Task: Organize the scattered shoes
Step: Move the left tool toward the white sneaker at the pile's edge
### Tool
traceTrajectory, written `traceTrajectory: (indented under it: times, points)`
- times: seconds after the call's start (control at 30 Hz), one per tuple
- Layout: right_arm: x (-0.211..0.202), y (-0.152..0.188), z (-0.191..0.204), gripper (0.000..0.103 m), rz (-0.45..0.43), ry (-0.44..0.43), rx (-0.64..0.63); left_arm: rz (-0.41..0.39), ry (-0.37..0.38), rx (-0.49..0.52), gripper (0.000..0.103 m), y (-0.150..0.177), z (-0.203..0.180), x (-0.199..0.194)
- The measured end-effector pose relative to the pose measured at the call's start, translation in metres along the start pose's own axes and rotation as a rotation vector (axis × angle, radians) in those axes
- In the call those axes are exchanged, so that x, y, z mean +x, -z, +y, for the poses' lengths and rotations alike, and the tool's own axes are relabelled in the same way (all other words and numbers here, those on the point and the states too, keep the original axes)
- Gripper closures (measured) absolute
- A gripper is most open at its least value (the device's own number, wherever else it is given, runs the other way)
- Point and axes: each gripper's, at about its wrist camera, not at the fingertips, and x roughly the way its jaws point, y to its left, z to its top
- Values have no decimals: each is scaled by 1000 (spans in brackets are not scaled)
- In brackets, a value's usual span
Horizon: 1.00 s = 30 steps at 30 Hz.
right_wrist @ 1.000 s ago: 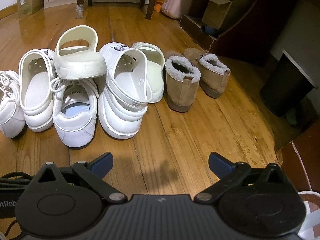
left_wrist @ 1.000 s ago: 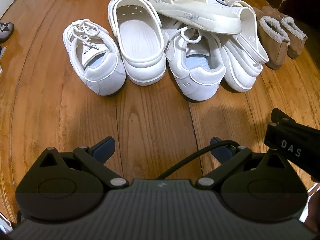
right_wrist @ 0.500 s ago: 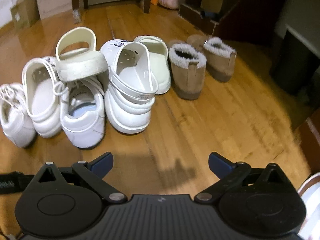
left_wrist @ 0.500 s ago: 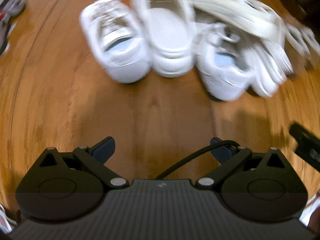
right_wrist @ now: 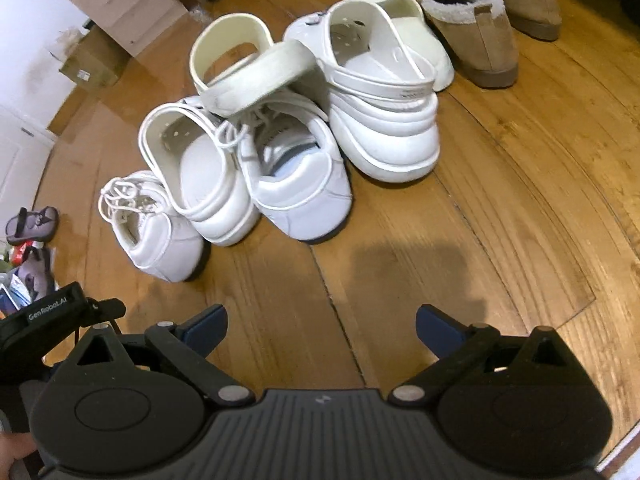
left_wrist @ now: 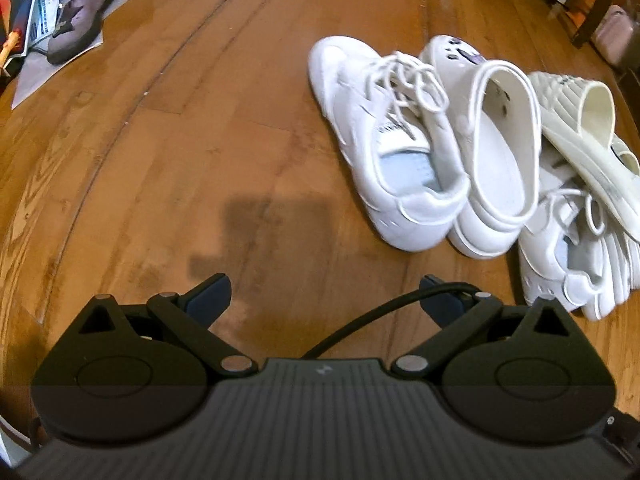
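Observation:
White shoes lie in a heap on the wooden floor. In the left wrist view a laced sneaker (left_wrist: 384, 148) sits leftmost, a clog (left_wrist: 492, 148) beside it, a second sneaker (left_wrist: 568, 256) further right with a cream slide (left_wrist: 588, 140) resting on top. My left gripper (left_wrist: 326, 296) is open over bare floor, left of the heap. In the right wrist view the slide (right_wrist: 248, 68) leans across a sneaker (right_wrist: 300, 184) and a chunky clog (right_wrist: 380, 112); another clog (right_wrist: 204, 184) and sneaker (right_wrist: 156, 232) lie left. My right gripper (right_wrist: 322, 322) is open, short of the heap.
Two tan fleece-lined boots (right_wrist: 476, 28) stand at the heap's far right. Grey sandals (left_wrist: 76, 20) and papers litter the far left. Cardboard boxes (right_wrist: 96, 56) sit by the wall. The left gripper's body (right_wrist: 56, 312) shows at the right view's lower left.
The left gripper swung left, so the heap now sits at the right of its view. The right gripper turned left and closer, boots sliding to the top right. Both stay open.

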Motion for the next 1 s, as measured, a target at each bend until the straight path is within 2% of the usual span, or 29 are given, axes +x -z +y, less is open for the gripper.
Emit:
traceTrajectory:
  times: [0.13,0.33,0.47,0.5,0.57,0.63,0.8,0.9,1.0]
  points:
    - [-2,-6,-13,2,-12,-33,110,100,96,9,1,4,9,9]
    - [-6,-12,-12,2,-104,82,28,220,222,24,1,14,11,20]
    - [-7,-18,-11,2,-152,123,-15,270,268,51,1,15,9,26]
    - [-6,-20,-10,2,-171,132,-29,288,295,48,1,16,10,27]
    - [-4,-25,-7,2,-205,151,-61,355,425,41,1,18,11,32]
    - [2,-29,-3,2,-213,163,-96,384,500,28,1,20,13,34]
    - [19,-40,8,2,-186,178,-166,368,496,18,1,21,18,25]
    - [25,-38,12,2,-209,201,-196,356,534,2,1,20,26,18]
    - [28,-40,12,2,-245,240,-247,352,593,30,1,19,27,11]
